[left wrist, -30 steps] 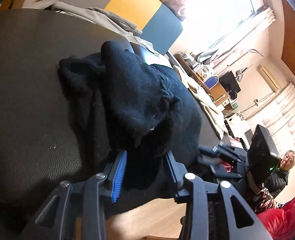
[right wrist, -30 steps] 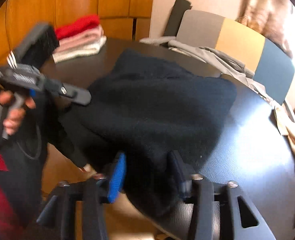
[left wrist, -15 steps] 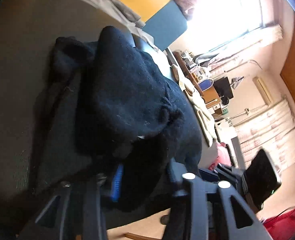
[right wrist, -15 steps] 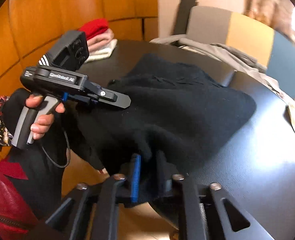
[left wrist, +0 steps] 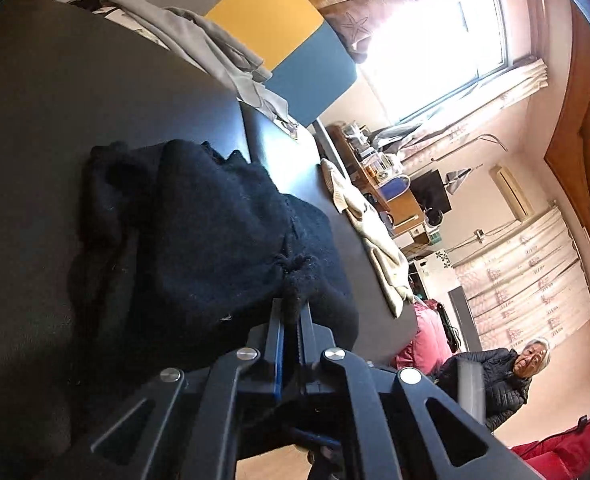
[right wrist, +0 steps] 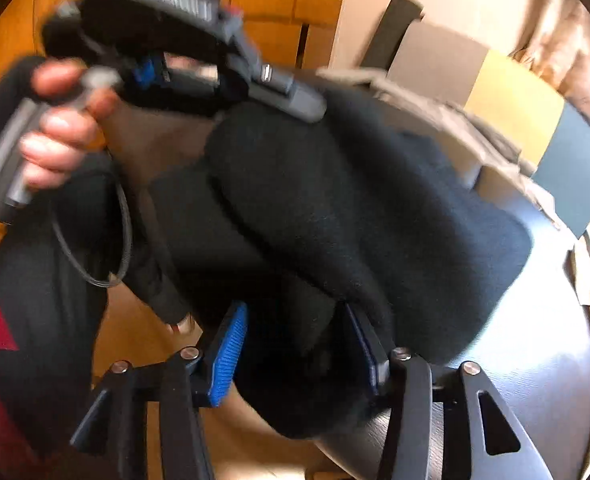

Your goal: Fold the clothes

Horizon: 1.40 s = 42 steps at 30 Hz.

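A black knit garment (left wrist: 215, 232) lies bunched on the dark round table (left wrist: 55, 112). My left gripper (left wrist: 293, 312) is shut on a pinched fold of it and holds that fold above the table's near edge. In the right wrist view the garment (right wrist: 355, 208) drapes over the table edge. My right gripper (right wrist: 299, 340) is open, its jaws wide on either side of the hanging cloth. The left gripper (right wrist: 199, 44), held in a hand, shows blurred at the upper left of the right wrist view, over the garment.
Grey clothes (left wrist: 199, 44) hang over a grey, yellow and blue chair back (left wrist: 295, 40) at the table's far side. A cream cloth (left wrist: 375, 240) lies along the right edge of the table. A seated person (left wrist: 511, 376) is at the lower right.
My left gripper has closed on a fold of the black garment and lifted it. My right gripper was shut on the cloth half a second ago and has opened wide.
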Tool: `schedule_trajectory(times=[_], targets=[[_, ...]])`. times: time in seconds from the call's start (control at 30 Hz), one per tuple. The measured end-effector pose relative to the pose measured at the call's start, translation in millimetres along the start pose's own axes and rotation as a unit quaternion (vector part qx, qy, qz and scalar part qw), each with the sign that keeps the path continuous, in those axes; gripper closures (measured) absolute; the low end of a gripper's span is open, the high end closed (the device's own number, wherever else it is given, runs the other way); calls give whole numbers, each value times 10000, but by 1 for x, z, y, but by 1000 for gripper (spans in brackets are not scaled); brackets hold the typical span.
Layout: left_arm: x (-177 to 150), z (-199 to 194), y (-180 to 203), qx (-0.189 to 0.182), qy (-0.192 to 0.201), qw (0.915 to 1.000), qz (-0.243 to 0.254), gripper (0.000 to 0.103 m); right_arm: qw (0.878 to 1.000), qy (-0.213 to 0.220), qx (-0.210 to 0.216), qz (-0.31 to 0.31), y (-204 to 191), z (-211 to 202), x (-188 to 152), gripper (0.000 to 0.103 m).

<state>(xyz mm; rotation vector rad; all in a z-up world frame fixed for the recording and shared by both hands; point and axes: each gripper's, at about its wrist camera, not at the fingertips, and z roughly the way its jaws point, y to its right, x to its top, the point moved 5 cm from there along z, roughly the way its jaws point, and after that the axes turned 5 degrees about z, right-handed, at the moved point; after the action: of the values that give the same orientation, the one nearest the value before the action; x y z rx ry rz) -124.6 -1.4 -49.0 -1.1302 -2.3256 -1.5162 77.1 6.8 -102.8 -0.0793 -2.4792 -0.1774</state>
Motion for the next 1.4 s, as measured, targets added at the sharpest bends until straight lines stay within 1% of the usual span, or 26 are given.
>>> schedule_trajectory(times=[0.03,0.07,0.1,0.17,0.2,0.27,0.33,0.47,0.5,0.53,0.6,0.63,0.7,0.8,0.83,0.9,0.93,0.97,1.0,1.1,1.17,1.23,1.27,1.33,1.37,1.4], targets=[[-3,-3,-3,54,-21,10000,-3,100,10000,19,-39,-41,2,-2,0,79],[-7,-6,-6,109,-41,9999,-6,100,9999,39,-70,-78,3,-4,1,96],[-10,-9,-8,163,-62,9998,-10,100,9999,77,87,13,5,-13,4,96],[-17,-14,-14,272,-103,9996,-16,100,9977,488,471,55,4,-48,13,98],[-21,-17,-17,327,-123,9994,-19,100,9949,711,690,-183,-3,-68,14,103],[-28,-23,-22,436,-164,9989,-26,100,9888,821,1121,-550,-20,-85,9,103],[-35,-29,-28,545,-205,9983,-32,100,9878,519,1224,-815,-33,-73,-4,103],[-49,-38,-43,711,-237,9971,-124,100,9900,159,1361,-331,-26,-45,-17,102],[-53,-39,-48,730,-222,9969,-184,99,9900,82,1396,-204,-24,-38,-19,101],[-56,-40,-54,748,-207,9967,-243,99,9885,332,1474,71,-16,-49,-12,101],[-59,-41,-60,733,-122,9967,-324,99,9860,764,1415,440,-1,-66,3,77],[-59,-41,-61,726,-71,9967,-344,99,9880,995,1053,542,11,-73,15,61],[-58,-41,-62,758,5,9966,-324,99,9920,1115,379,448,30,-67,30,61],[-60,-40,-59,860,10,9962,-152,98,9922,895,-99,859,54,-47,48,61],[-61,-40,-59,842,45,9963,-148,98,9901,911,70,1062,59,-43,56,61],[-63,-40,-60,805,114,9966,-141,97,9909,879,270,984,59,-30,82,58],[-65,-40,-60,786,148,9967,-137,97,9924,807,349,865,56,-23,96,55],[-66,-40,-61,758,182,9969,-136,97,9936,731,422,745,52,-16,110,46],[-67,-41,-62,716,216,9971,-139,97,9963,543,345,571,46,-3,124,43],[-70,-43,-64,651,268,9975,-113,97,9993,282,207,125,35,32,148,43],[-71,-44,-64,624,289,9976,-96,97,9998,-161,89,-2,34,61,151,38],[-72,-45,-66,581,312,9978,-117,97,9986,-529,80,34,33,86,148,40],[-72,-46,-67,548,330,9979,-138,97,9976,-669,130,128,32,96,143,52],[-74,-48,-68,488,369,9980,-159,97,9977,-485,384,272,32,95,149,80],[-74,-48,-68,468,387,9980,-165,97,9977,-441,422,295,32,91,153,91],[-75,-49,-68,454,409,9980,-177,97,9979,-335,467,304,31,84,161,92]])
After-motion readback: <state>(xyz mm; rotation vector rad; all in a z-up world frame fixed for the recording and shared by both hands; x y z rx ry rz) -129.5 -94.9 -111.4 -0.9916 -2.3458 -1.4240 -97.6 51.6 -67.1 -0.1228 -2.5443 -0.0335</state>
